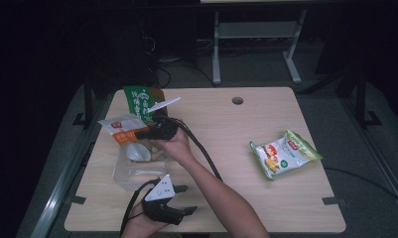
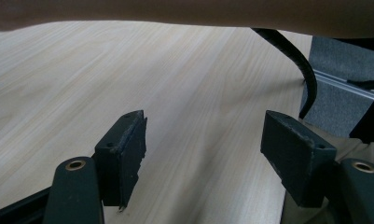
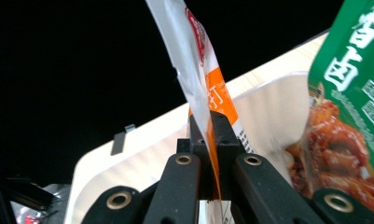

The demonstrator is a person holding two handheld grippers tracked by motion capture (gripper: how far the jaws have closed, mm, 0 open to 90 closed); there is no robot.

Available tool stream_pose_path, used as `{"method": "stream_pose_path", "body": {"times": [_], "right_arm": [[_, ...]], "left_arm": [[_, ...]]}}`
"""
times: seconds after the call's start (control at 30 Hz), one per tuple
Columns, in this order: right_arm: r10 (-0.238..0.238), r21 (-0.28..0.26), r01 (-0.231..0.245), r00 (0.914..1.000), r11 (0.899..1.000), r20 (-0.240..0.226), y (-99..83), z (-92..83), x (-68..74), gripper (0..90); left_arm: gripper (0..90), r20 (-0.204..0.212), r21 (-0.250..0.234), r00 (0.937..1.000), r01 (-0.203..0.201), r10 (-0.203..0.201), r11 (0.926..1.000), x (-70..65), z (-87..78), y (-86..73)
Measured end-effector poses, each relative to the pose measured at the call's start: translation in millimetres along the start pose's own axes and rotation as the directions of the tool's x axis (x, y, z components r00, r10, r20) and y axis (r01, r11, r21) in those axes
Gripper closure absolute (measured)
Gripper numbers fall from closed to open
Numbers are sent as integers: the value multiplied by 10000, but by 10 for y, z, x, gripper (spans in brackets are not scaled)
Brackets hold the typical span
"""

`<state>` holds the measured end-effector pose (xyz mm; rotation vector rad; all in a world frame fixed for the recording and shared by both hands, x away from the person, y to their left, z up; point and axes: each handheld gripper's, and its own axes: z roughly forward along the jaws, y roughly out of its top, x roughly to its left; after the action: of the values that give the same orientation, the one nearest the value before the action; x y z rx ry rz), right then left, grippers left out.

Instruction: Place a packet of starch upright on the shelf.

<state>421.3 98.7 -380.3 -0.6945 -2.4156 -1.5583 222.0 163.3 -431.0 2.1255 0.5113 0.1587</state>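
Right gripper view: orange-white packet (image 3: 201,74) stands upright.

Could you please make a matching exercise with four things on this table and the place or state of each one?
Things:
1. left hand-held gripper
2. right hand-held gripper
3. orange-and-white packet
4. pale green snack bag

Places or states:
A. lies alone on the right part of the table
B. jaws shut on a packet
C. jaws open over bare wood
D. pinched between two black jaws, above the clear tray

Pairs: 1-C, 2-B, 3-D, 4-A
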Motion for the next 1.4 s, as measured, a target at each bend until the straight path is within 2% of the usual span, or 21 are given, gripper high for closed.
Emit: {"method": "stream_pose_path", "body": {"times": [0.07,0.23,0.33,0.53,0.83,1.07,1.33,1.4], "right_arm": [[-69,50,69,10000,10000,-8,-15,-3,2,893],[-242,259,239,9997,9994,95,-2,-82,43,819],[-447,548,428,9985,9976,325,-4,-147,69,822],[-767,832,714,9951,9940,629,-55,-205,84,895],[-777,952,706,9943,9929,736,-93,-228,20,891],[-982,1011,895,9915,9908,849,-78,-287,58,768],[-883,916,822,9940,9924,644,-123,-465,65,703],[-572,791,533,9972,9954,475,-146,-524,76,693]], "left_arm": [[302,8,25,10000,33,-33,10000,6,10,-6],[300,9,26,10000,40,-40,10000,10,8,-6],[300,8,19,10000,35,-36,10000,14,8,-3],[300,19,20,10000,76,-76,10000,13,20,1],[296,-74,36,9999,89,-89,10000,42,37,3],[291,-129,-11,9996,233,-233,9997,66,25,-1],[284,-211,24,9994,273,-273,9996,75,16,2],[283,-242,36,9993,268,-267,9996,75,15,3]]}}
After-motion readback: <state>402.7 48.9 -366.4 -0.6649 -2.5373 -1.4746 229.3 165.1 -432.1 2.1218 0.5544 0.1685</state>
